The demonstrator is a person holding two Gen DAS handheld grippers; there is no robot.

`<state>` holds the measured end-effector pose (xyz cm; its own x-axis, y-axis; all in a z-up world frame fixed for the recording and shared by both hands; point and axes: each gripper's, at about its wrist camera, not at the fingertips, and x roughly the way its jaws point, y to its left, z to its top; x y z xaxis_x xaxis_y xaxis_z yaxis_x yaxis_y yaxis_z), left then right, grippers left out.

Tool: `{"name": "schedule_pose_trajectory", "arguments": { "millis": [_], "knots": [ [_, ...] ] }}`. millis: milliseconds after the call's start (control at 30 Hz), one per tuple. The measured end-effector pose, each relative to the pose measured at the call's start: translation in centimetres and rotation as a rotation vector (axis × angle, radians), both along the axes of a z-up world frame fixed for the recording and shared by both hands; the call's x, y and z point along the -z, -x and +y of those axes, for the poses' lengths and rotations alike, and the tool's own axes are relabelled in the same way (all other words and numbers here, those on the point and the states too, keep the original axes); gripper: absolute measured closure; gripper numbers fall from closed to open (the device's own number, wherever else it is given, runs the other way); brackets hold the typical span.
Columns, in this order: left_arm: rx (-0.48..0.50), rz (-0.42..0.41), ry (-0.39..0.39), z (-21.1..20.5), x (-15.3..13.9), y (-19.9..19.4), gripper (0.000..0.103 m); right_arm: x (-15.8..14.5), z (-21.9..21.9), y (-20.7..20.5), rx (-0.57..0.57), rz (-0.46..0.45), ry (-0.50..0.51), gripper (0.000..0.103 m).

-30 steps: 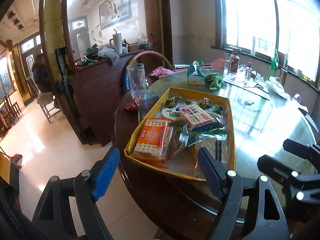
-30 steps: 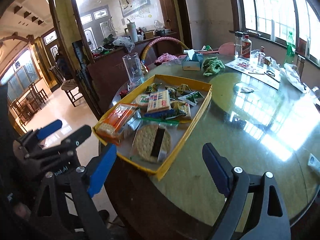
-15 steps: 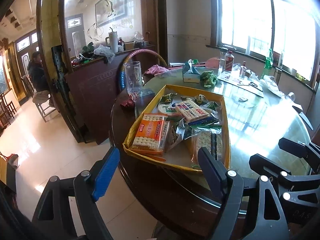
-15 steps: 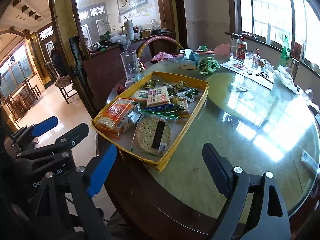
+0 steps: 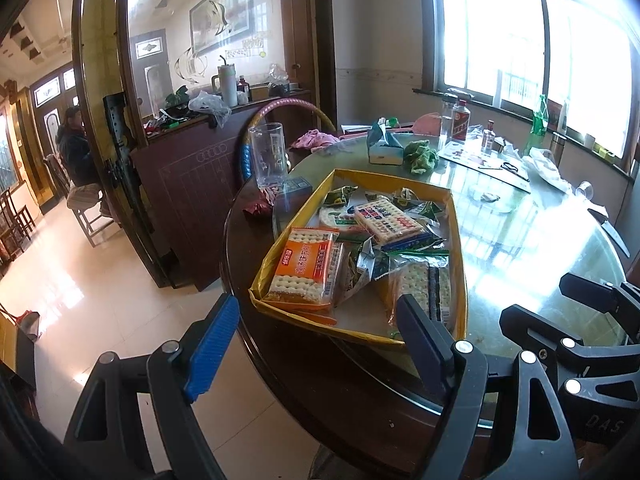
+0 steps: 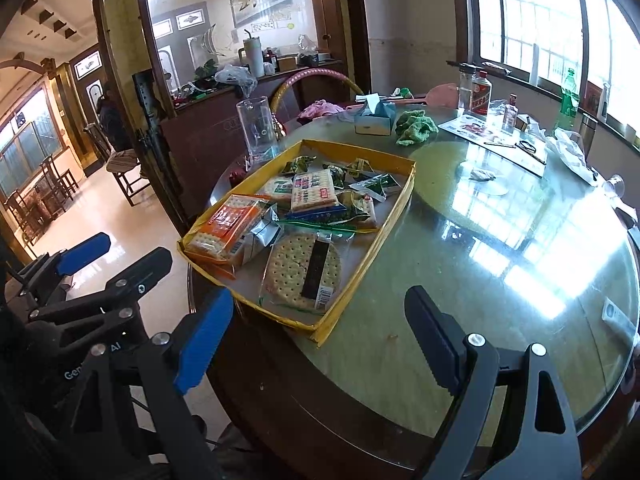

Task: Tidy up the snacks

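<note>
A shallow yellow tray (image 5: 458, 236) (image 6: 394, 208) sits at the near left edge of a round glass-topped table (image 6: 500, 240). It holds an orange cracker pack (image 5: 306, 266) (image 6: 230, 220), a round cracker pack (image 6: 304, 266), a red-and-blue cracker pack (image 5: 386, 222) (image 6: 314, 190) and several small green packets. My left gripper (image 5: 316, 344) is open and empty, short of the tray's near edge. My right gripper (image 6: 316, 334) is open and empty, in front of the tray's near corner. Each gripper shows at the edge of the other's view.
A tall clear glass mug (image 5: 269, 156) (image 6: 256, 128) stands behind the tray. A tissue box (image 6: 374, 118), a green cloth (image 6: 416, 126), bottles (image 6: 478, 94) and papers lie at the far side. A dark cabinet (image 5: 184, 192) stands left of the table, with tiled floor (image 5: 80, 288) beyond.
Both grippers have drawn back slightly from the table and risen a little; the tray looks a bit farther away. Both stay open and empty.
</note>
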<state>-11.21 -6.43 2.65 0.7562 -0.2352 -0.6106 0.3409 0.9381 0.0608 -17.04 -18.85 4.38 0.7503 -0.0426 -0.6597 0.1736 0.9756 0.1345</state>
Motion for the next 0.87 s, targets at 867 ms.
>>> {"name": "schedule_pose_trajectory", "arguments": {
  "millis": [867],
  "knots": [
    [0.018, 0.035, -0.010, -0.1, 0.8, -1.6, 0.022, 0.4, -0.1, -0.3, -0.008, 0.018, -0.002, 0.015]
  ]
}}
